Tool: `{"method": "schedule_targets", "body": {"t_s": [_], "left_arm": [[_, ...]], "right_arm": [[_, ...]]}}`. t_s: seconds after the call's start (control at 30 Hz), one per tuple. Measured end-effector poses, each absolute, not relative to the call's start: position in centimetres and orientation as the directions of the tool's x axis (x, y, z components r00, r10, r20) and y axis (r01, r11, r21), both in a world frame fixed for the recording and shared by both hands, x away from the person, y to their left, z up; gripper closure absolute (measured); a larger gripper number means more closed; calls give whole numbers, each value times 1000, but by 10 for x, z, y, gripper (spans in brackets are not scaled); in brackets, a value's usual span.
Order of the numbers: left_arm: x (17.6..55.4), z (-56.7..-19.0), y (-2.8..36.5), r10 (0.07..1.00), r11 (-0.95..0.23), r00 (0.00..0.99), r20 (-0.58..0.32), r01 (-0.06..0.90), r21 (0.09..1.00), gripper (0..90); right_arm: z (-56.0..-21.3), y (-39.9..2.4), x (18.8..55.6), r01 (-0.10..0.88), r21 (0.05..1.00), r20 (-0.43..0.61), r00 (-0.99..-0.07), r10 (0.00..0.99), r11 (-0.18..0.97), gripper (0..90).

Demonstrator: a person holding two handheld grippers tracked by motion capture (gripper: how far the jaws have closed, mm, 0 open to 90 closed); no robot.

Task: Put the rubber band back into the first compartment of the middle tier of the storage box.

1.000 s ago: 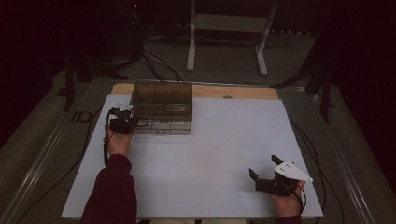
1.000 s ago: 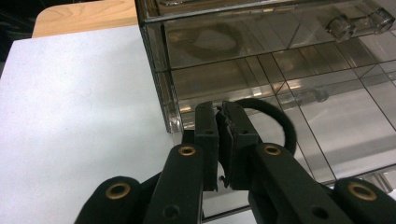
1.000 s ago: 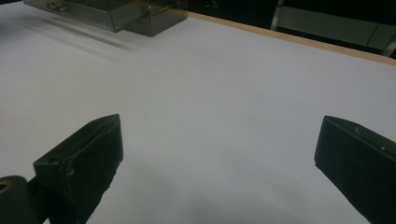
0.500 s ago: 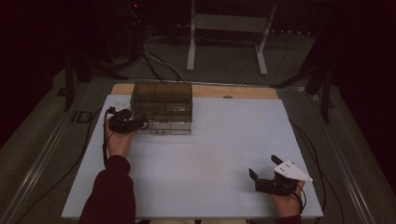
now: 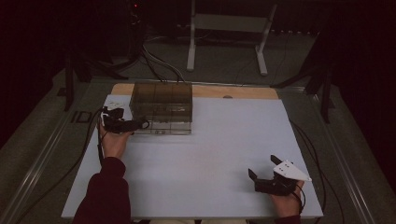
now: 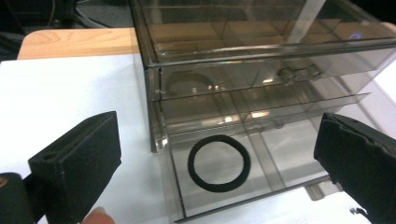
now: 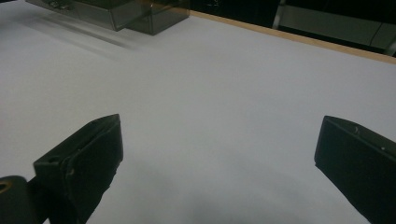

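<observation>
Here, in the high view, the left gripper (image 5: 140, 124) lies level at the near left corner of the smoky clear drawer box (image 5: 161, 107), which stands toward the far left of the white table (image 5: 205, 154). The left hand (image 5: 113, 140) holds it from below and behind, palm up, the dark red sleeve (image 5: 102, 196) running back to the near edge. The right gripper (image 5: 264, 170) rests low near the table's near right corner, well apart from the box, jaws spread and pointing up-left; the right hand (image 5: 285, 198) grips it from the near side.

Left gripper view: the jaws have just been opening and now stand wide apart, with nothing pressed between them. Ahead, the box's bottom drawer (image 6: 261, 172) is pulled partly out. A black ring (image 6: 218, 163) lies flat on the drawer floor, in its left compartment, untouched by the gripper. A fingertip (image 6: 95, 215) shows at the bottom edge.

Right gripper view: the jaws stand wide apart over bare table, holding nothing. The box (image 7: 116, 11) sits far off at upper left.
</observation>
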State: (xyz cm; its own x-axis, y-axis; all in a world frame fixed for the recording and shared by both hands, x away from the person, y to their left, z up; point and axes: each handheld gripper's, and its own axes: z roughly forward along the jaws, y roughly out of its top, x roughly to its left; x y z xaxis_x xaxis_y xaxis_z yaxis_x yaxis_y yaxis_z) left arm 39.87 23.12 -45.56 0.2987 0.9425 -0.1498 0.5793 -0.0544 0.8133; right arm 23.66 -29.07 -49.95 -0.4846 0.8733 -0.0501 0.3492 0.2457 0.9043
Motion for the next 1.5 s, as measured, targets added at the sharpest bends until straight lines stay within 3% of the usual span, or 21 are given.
{"method": "schedule_targets", "body": {"t_s": [0.6, 0.97, 1.5], "left_arm": [[369, -441, 237, 930, -90, 349, -115, 519, 850, 2], [346, -450, 244, 916, -114, 388, -107, 505, 856, 18], [304, -461, 254, 906, -175, 423, -27, 431, 885, 7]], "right_arm": [[-499, -290, 236, 348, 905, -49, -485, 873, 244, 14], [-499, -288, 236, 347, 904, -53, -492, 869, 251, 14], [-500, -285, 236, 342, 903, -58, -504, 862, 261, 14]]}}
